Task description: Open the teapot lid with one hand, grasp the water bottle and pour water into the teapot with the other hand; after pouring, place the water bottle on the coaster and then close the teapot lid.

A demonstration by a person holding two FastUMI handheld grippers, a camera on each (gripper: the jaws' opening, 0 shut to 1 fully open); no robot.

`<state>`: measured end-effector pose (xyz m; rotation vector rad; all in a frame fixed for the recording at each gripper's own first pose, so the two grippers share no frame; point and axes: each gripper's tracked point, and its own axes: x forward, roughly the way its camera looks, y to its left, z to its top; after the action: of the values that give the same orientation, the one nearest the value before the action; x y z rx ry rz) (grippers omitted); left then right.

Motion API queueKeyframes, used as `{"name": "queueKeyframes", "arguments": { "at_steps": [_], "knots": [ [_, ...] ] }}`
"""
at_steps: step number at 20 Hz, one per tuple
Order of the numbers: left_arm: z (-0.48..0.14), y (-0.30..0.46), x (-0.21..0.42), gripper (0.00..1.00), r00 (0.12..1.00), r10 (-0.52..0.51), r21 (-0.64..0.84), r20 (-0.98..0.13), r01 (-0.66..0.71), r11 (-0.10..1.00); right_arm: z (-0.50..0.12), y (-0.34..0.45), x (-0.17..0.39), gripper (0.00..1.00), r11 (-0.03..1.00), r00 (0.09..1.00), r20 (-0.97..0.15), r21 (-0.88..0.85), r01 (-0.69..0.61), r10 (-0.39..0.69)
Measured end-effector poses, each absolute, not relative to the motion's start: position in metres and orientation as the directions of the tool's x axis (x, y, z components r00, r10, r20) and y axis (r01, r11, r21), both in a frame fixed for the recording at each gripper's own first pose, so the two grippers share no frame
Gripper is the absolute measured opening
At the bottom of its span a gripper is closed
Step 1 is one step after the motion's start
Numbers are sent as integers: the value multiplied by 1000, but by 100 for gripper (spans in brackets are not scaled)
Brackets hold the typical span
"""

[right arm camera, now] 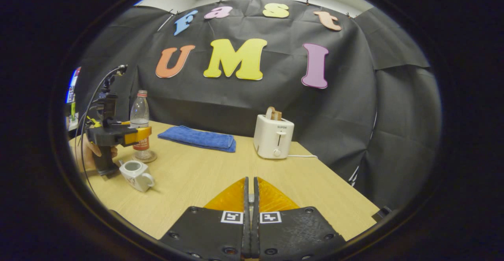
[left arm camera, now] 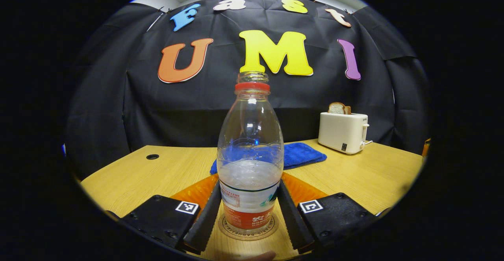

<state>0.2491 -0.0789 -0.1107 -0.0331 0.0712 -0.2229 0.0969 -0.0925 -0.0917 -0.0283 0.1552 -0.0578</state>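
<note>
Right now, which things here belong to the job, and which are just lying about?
Job: bottle on the coaster, between the left gripper's fingers; teapot, lid off; right gripper, shut.
Lying about: blue towel, toaster with bread.

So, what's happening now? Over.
Left hand-held gripper around clear plastic water bottle standing on round coaster. Right hand-held gripper shut, empty. White ceramic teapot lidless.
</note>
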Motion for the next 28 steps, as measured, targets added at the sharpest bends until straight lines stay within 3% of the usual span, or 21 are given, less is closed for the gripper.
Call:
{"name": "queueKeyframes", "arguments": {
  "at_steps": [5, 8, 12, 16, 20, 28],
  "knots": [
    [-106, -79, 250, 78, 971, -231, -64, -61, 227, 972, -93, -91, 96, 1, 998, 986, -158, -40, 52, -58],
    [-97, -77, 246, 90, 973, -226, -54, -42, 223, 973, -91, -91, 96, 1, 998, 986, -154, -44, 54, -60],
    [-95, -77, 237, 97, 972, -228, -43, -63, 225, 973, -86, -88, 93, 1, 998, 988, -145, -43, 52, -58],
    [-80, -69, 210, 97, 973, -226, -53, -40, 224, 973, -73, -78, 85, 1, 998, 992, -115, -45, 38, -43],
    [-77, -52, 176, 96, 987, -161, -27, -7, 161, 987, -58, -52, 73, 1, 998, 997, -74, -55, -6, 2],
    [-70, -32, 91, 96, 995, -98, -14, -27, 98, 995, -68, 3, 68, 0, 996, 990, -110, -31, -89, 85]
  ]
}}
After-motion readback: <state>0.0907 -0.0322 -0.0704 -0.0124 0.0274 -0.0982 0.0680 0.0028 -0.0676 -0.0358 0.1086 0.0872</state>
